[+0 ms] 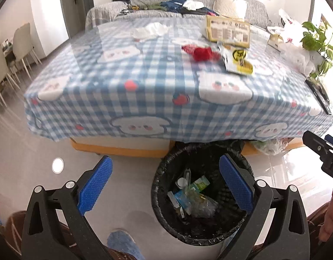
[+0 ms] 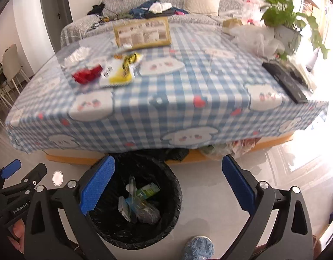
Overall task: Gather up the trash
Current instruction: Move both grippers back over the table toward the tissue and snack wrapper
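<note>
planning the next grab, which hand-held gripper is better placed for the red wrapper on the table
Left, marginally. Both the left hand-held gripper and right hand-held gripper are open and empty by the bin; the red wrapper lies on the table's left half.

Each camera sits behind its own blue-padded fingers, tilted downward from above the floor; the left wrist view has the bin point(image 1: 202, 197) under its right finger; the right wrist view has it under its left finger; both share the checked tablecloth point(image 2: 166, 99) beyond.
</note>
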The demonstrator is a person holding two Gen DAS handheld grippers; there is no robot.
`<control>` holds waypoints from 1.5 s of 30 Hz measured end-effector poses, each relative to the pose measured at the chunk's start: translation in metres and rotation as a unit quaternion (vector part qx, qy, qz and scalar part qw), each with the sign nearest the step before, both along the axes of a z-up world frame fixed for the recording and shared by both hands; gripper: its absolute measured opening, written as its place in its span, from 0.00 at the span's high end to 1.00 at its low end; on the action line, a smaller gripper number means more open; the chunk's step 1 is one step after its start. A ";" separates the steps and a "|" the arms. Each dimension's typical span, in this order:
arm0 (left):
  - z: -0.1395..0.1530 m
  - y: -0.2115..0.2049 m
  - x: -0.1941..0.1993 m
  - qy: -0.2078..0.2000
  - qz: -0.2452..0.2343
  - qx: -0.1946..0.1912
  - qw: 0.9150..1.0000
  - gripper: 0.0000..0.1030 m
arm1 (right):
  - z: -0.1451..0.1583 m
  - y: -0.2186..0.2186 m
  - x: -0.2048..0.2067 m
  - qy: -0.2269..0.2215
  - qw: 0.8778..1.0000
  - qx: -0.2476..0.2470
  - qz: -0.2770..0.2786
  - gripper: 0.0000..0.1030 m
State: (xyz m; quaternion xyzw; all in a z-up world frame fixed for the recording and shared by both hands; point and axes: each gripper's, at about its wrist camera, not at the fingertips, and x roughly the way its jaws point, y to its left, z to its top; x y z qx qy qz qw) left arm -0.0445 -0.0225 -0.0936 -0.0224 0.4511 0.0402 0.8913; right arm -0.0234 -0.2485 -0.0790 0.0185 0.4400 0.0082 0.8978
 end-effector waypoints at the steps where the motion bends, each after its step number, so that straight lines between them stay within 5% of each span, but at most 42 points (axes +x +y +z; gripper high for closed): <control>1: 0.007 0.003 0.000 -0.004 0.001 -0.005 1.000 0.06 | 0.005 0.001 0.000 -0.004 1.000 -0.001 0.001 0.08; 11: 0.058 0.018 0.000 -0.030 0.009 -0.007 0.999 0.06 | 0.049 0.015 -0.006 -0.033 0.999 -0.007 0.012 0.08; 19: 0.066 0.040 0.024 -0.027 0.026 -0.010 0.999 0.06 | 0.065 0.026 0.002 -0.042 0.999 0.000 0.024 0.08; 45: 0.059 0.078 0.196 -0.005 0.047 -0.003 0.999 0.07 | 0.041 0.054 0.149 0.001 0.999 0.001 0.043 0.10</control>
